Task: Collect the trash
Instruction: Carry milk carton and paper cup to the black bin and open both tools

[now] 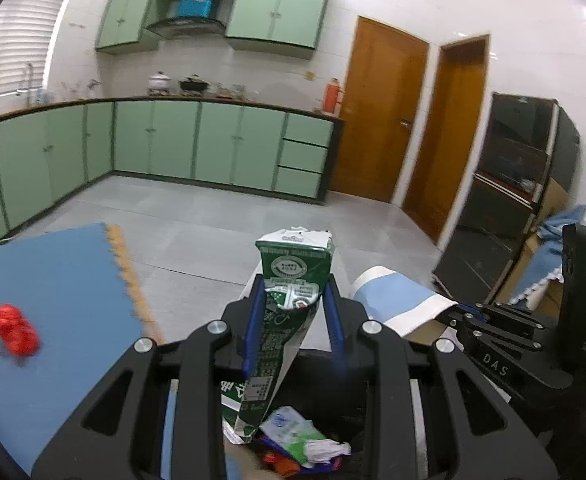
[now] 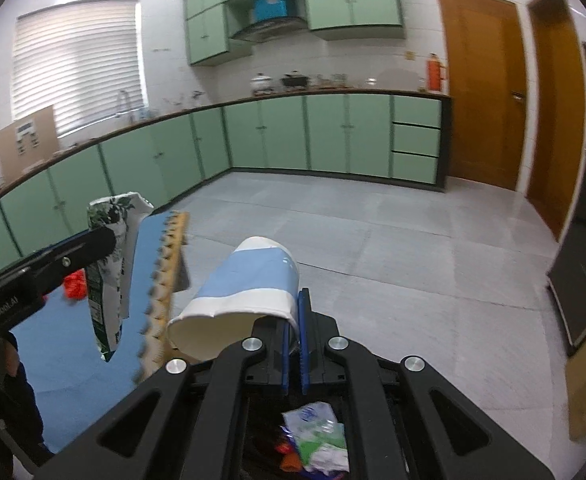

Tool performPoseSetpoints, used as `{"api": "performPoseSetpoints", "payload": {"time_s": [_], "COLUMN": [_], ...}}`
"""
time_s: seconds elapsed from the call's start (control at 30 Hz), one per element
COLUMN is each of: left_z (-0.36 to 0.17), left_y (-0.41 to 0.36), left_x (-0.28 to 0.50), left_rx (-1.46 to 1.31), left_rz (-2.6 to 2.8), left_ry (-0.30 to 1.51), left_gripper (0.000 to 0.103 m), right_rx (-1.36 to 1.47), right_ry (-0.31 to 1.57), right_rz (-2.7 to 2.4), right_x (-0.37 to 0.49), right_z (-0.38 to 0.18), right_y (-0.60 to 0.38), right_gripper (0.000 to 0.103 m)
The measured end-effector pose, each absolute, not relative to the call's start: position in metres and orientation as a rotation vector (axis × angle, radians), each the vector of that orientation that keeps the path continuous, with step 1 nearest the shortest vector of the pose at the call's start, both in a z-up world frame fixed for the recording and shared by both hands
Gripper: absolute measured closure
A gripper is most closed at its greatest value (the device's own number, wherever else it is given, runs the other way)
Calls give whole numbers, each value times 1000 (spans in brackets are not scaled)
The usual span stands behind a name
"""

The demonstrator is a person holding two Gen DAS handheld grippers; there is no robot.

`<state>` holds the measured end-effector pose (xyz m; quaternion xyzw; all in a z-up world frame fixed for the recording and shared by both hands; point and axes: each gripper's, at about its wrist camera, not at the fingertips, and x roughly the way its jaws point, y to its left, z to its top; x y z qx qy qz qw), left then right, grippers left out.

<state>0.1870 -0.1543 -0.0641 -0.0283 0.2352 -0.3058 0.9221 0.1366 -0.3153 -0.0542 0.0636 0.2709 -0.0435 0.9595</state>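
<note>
My left gripper [image 1: 293,296] is shut on a crushed green and white milk carton [image 1: 289,280] and holds it over a dark trash bin [image 1: 333,412] with wrappers inside. The carton [image 2: 109,264] also shows at the left of the right wrist view. My right gripper [image 2: 298,304] is shut on the rim of a blue and white paper cup [image 2: 249,284], tipped on its side, above the same bin [image 2: 313,436]. The cup [image 1: 397,300] shows right of the carton in the left wrist view. A crumpled red wrapper [image 1: 11,328] lies on the blue mat [image 1: 53,300].
The blue foam mat with a tan toothed edge [image 2: 165,280] lies to the left. Green cabinets [image 1: 173,144] line the far walls. Wooden doors [image 1: 377,112] and a black cabinet [image 1: 509,184] stand to the right. Grey tiled floor [image 2: 373,240] lies ahead.
</note>
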Motion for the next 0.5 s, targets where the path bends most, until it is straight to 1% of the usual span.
{"api": "performPoseSetpoints", "payload": {"time_s": [0.3, 0.5], "left_z": [-96, -117], "left_y": [-225, -241], "left_x": [183, 195], "left_rx": [-5, 33], "left_rz": [-720, -720], "left_ry": [521, 588], "left_gripper": [76, 76], "right_rx": [159, 184], "right_ry": [598, 666], "right_rz": [-178, -200], "right_x": [124, 133], "right_z": [-80, -111], "right_y": [-359, -379], "right_gripper": [99, 98]}}
